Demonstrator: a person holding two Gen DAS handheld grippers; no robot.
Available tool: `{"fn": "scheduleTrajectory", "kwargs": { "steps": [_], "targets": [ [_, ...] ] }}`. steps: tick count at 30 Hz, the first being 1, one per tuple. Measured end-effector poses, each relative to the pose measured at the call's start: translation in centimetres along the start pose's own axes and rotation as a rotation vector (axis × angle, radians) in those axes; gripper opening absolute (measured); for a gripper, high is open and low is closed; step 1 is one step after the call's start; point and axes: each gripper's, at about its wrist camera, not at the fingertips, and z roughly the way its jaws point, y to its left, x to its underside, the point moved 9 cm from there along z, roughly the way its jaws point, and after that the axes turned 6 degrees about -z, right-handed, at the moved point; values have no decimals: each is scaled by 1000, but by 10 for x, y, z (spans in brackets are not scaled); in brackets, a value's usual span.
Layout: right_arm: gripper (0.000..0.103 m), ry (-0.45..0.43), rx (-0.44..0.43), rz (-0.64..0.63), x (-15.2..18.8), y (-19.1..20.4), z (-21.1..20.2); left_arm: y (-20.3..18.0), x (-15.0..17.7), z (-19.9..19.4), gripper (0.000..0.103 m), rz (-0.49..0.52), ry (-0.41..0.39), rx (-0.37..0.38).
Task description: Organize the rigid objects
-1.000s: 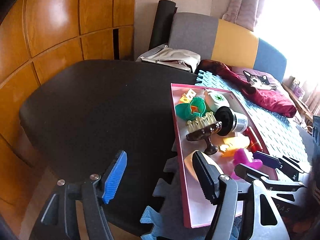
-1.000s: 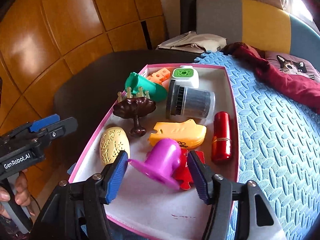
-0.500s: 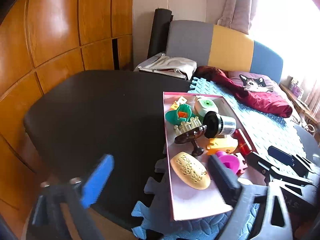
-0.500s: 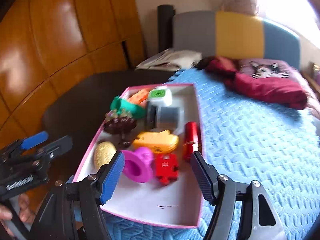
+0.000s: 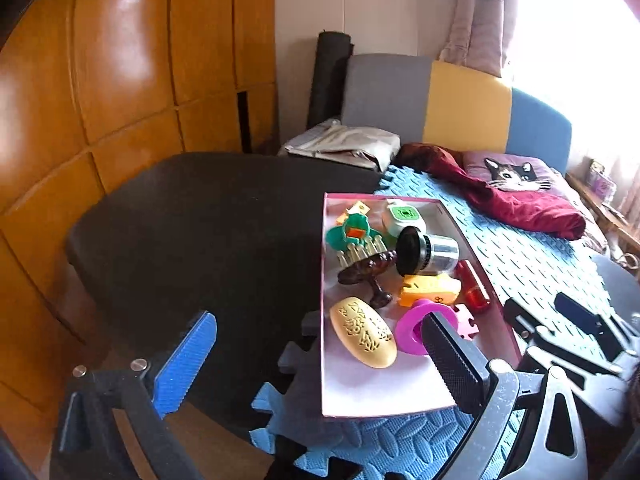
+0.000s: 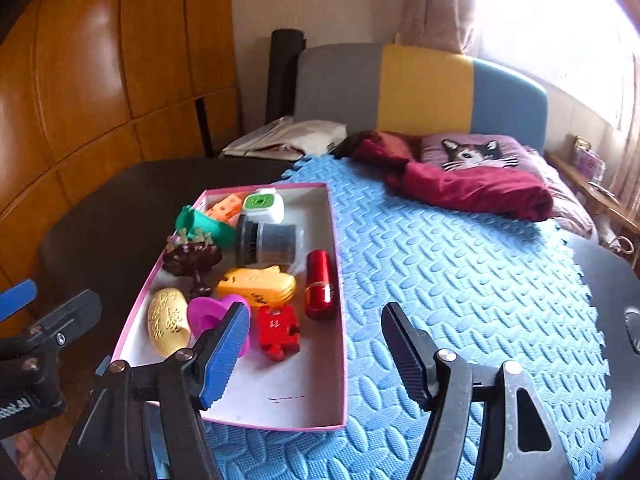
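Both my hands have pulled back and up from the pink tray (image 6: 338,320) since a second ago, and both pairs of fingers have just been opening. My left gripper (image 5: 320,364) stands spread wide with nothing between the fingers; my right gripper (image 6: 316,356) is open too, empty, hanging over the tray's near right corner. Every toy I can see lies inside the tray on the blue mat (image 6: 460,280): gold soap (image 6: 168,322), magenta cup (image 6: 210,316), red puzzle piece (image 6: 278,332), red tube (image 6: 320,284), orange toy (image 6: 256,284). Gathering looks finished to me; whether they need arranging I cannot tell.
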Motion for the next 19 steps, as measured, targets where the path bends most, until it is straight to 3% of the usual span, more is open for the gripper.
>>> {"fn": "scheduleTrajectory", "kwargs": {
  "steps": [19],
  "targets": [
    [70,-2,-20,-22,-1,7,-4,1,-1,-1,103,0,-15,-17]
  ]
}}
